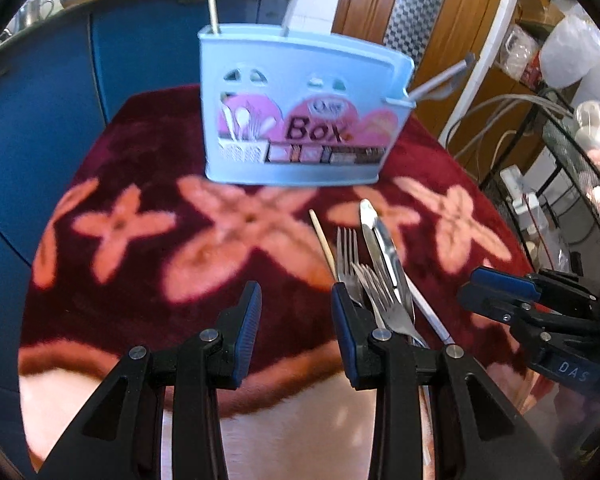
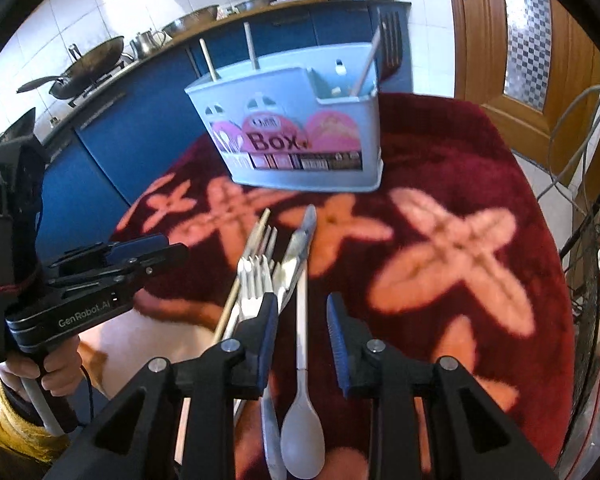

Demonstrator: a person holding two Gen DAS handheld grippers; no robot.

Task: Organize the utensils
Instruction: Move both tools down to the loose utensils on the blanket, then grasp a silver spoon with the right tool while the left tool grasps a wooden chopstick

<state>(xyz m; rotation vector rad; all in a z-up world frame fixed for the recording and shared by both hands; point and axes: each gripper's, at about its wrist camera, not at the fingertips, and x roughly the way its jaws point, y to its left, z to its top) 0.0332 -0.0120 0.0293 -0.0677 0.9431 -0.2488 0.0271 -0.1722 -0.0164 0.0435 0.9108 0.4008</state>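
Observation:
A light blue utensil box (image 1: 300,120) (image 2: 296,136) stands upright at the back of the dark red flowered cloth (image 2: 460,160), with chopsticks and a fork sticking out of it. Loose utensils lie in front of it: forks (image 1: 350,256) (image 2: 256,276), a knife (image 1: 376,236) (image 2: 300,240), a chopstick (image 1: 322,240) and a white spoon (image 2: 302,436). My left gripper (image 1: 296,332) is open over bare cloth just left of the pile. My right gripper (image 2: 302,328) is open above the spoon; its handle shows in the gap, and the pads are clear of it.
Blue cabinets (image 2: 100,140) with a counter carrying a wok (image 2: 88,64) and metal bowls run behind the table. A wooden door (image 2: 540,40) is at the back right. Cables and a wire rack (image 1: 572,168) stand to the right. A person's hand (image 2: 56,368) holds the left gripper.

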